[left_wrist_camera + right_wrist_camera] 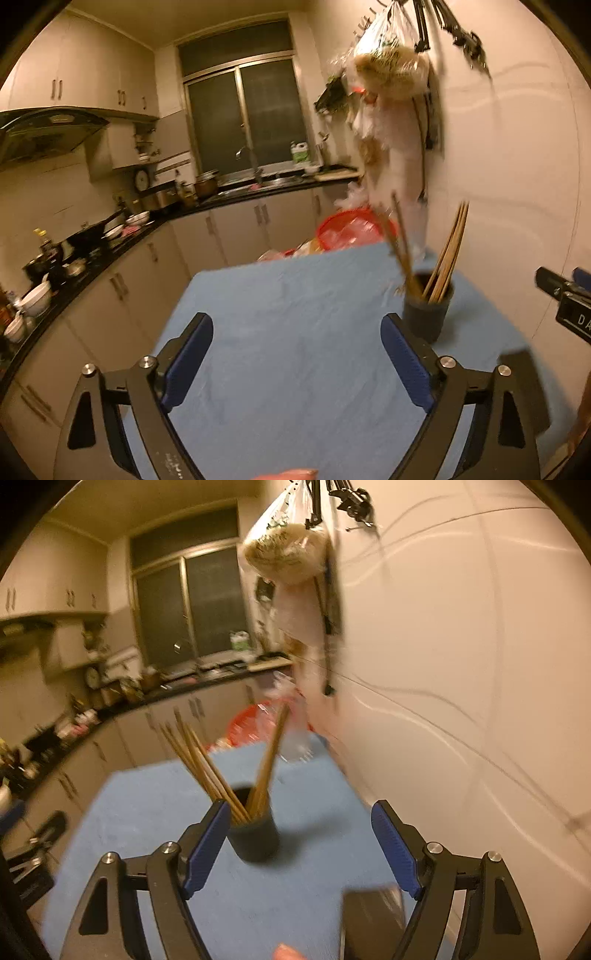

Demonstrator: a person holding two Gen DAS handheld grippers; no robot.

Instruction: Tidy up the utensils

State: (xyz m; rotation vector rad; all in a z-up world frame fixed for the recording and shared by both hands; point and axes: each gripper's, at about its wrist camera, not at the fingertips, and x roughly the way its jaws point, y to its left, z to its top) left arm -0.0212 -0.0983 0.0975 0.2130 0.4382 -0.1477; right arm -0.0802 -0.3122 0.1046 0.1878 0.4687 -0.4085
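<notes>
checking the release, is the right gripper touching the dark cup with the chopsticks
Cannot tell. In the right wrist view the right gripper stands open, with its left finger overlapping the dark cup; motion blur hides any gap.

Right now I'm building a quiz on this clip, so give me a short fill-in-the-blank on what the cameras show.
1. The chopsticks stand in a dark ____.
2. The cup rests on a ____ cloth.
3. The right gripper has its fingers ____, with nothing pressed between them.
4. A clear ____ hangs on the wall.

Missing words: cup; blue; open; bag

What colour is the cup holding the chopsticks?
Dark, near black; the cup shows best in the left wrist view.
</notes>
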